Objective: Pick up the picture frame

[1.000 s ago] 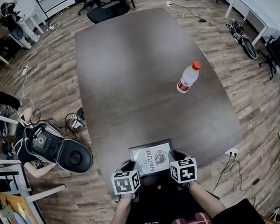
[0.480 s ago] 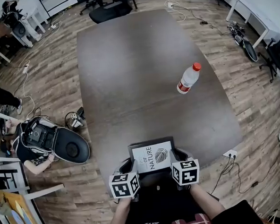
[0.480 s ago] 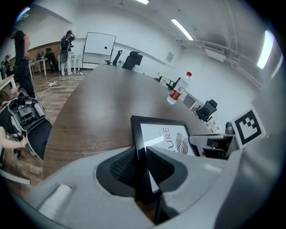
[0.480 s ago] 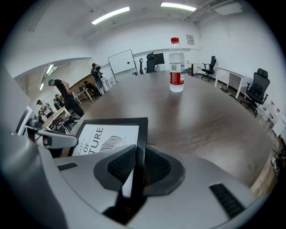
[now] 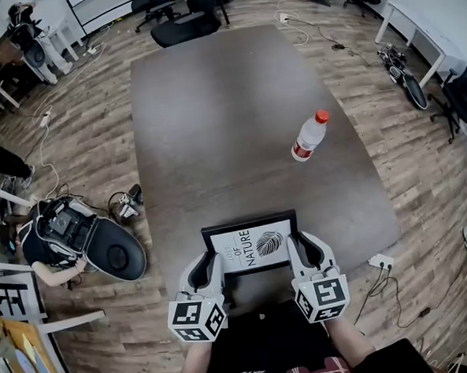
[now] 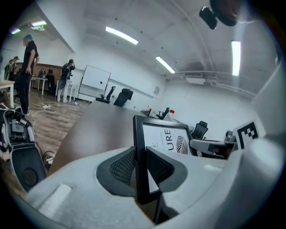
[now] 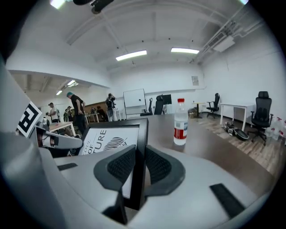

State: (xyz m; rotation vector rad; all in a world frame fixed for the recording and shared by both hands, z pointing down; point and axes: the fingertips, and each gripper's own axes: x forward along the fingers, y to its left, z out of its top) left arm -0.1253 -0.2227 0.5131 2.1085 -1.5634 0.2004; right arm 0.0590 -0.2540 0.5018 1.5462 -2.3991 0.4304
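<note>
A black picture frame (image 5: 251, 244) with a white print reading "NATURE" and a leaf hangs above the near edge of the dark table (image 5: 214, 128), held level between both hands. My left gripper (image 5: 209, 264) is shut on its left edge; its jaws have just been closing, with the frame's rim between the pads. My right gripper (image 5: 299, 253) is shut on the right edge. In the left gripper view the frame (image 6: 165, 141) stands edge-on in the left gripper (image 6: 142, 167). The right gripper view shows the frame (image 7: 111, 143) clamped in the right gripper (image 7: 138, 165).
A water bottle (image 5: 307, 136) with a red cap stands upright on the table's right side, also seen as the bottle (image 7: 180, 122) beyond the frame. An open black case (image 5: 79, 238) lies on the floor at left. Office chairs (image 5: 184, 19) stand at the far end.
Both grippers have risen with the picture frame, which now looks larger and sits higher above the table's near edge. The marker cubes have dropped lower in the head view.
</note>
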